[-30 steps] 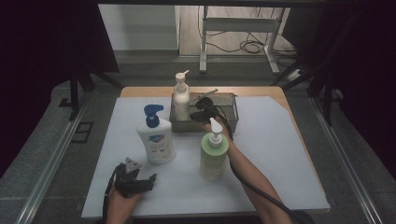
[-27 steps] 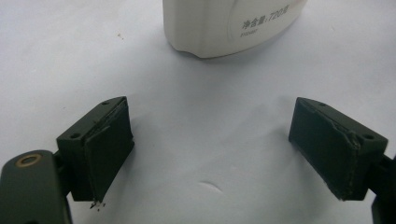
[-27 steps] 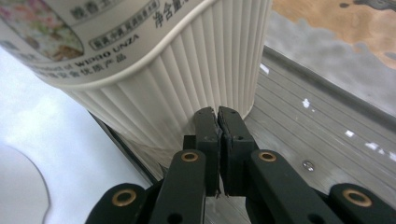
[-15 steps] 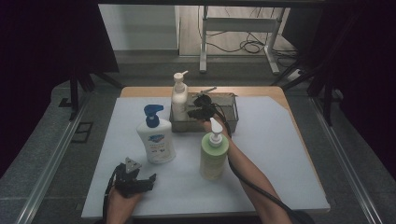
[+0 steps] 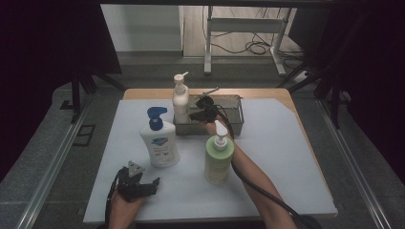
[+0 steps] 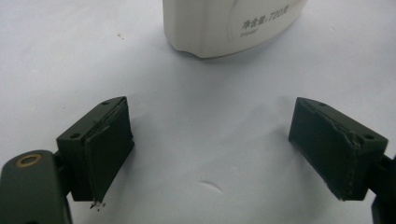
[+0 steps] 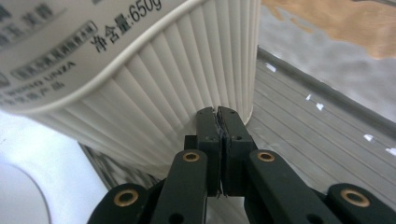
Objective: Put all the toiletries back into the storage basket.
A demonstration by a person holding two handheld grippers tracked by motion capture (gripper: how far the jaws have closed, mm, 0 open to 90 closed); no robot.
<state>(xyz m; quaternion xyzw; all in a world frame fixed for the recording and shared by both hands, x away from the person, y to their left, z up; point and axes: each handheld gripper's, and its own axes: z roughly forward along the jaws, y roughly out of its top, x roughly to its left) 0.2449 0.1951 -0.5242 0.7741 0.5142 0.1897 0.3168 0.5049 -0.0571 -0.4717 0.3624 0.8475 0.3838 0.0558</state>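
High view: dim, grainy, surroundings near black; the white table sheet [image 5: 286,157] is evenly lit from above, shadows short and soft. Left gripper view: bright, slightly washed out on the sheet, soft shadows beside the jaws, nearest parts blurred. Right gripper view: ribbed cream bottle [image 7: 154,84] sharp, background and lower corners soft.

In the high view the green bottle [image 5: 218,160] hides part of the right forearm, and the right tool [image 5: 199,109] by the tray [image 5: 236,117] is too small and dark to read its jaws. The cream bottle [image 7: 140,70] is cut off by the right gripper view's top and left edges, its label partly lost. The left gripper view's top edge crops the white bottle [image 6: 224,23] to its base.
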